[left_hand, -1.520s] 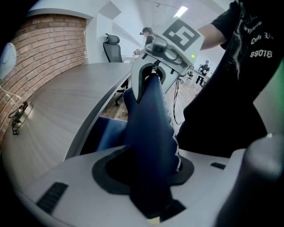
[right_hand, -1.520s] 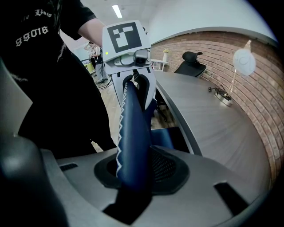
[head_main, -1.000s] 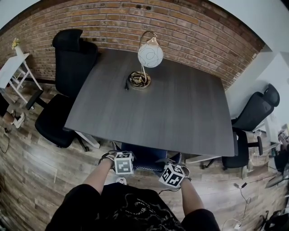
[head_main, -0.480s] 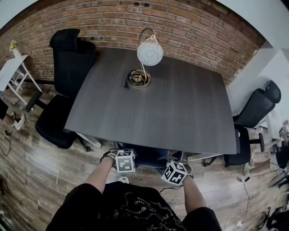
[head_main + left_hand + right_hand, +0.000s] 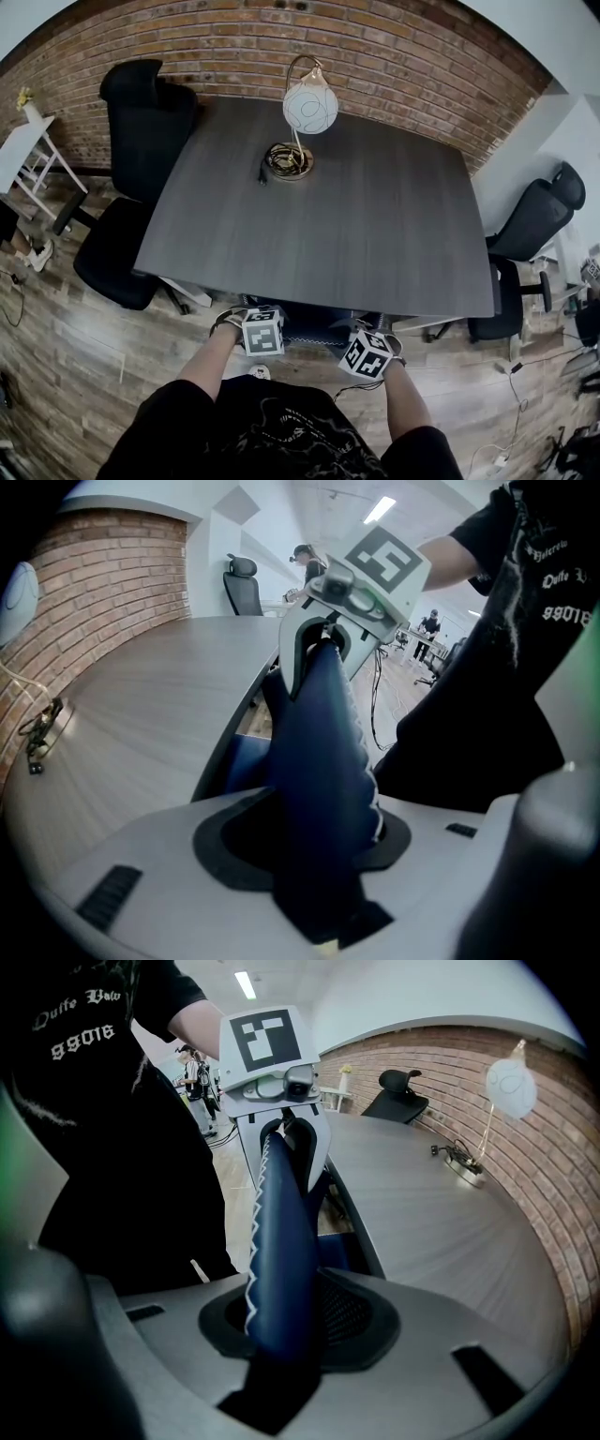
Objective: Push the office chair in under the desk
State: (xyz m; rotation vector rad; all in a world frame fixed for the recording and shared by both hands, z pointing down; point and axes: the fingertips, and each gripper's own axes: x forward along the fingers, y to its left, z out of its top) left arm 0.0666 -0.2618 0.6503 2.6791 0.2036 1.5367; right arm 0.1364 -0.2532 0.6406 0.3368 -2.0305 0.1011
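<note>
Left hand-held gripper [image 5: 317, 869], right hand-held gripper [image 5: 281, 1335]: each clamped on blue chair back [image 5: 319, 733].

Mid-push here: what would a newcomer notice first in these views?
The large dark desk fills the middle, a white globe lamp near its far edge. At its near edge, the left gripper and right gripper both clamp the back of the blue chair. A black chair stands at the desk's left.

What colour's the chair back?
The chair back is dark blue with white zigzag stitching; best in the right gripper view.
</note>
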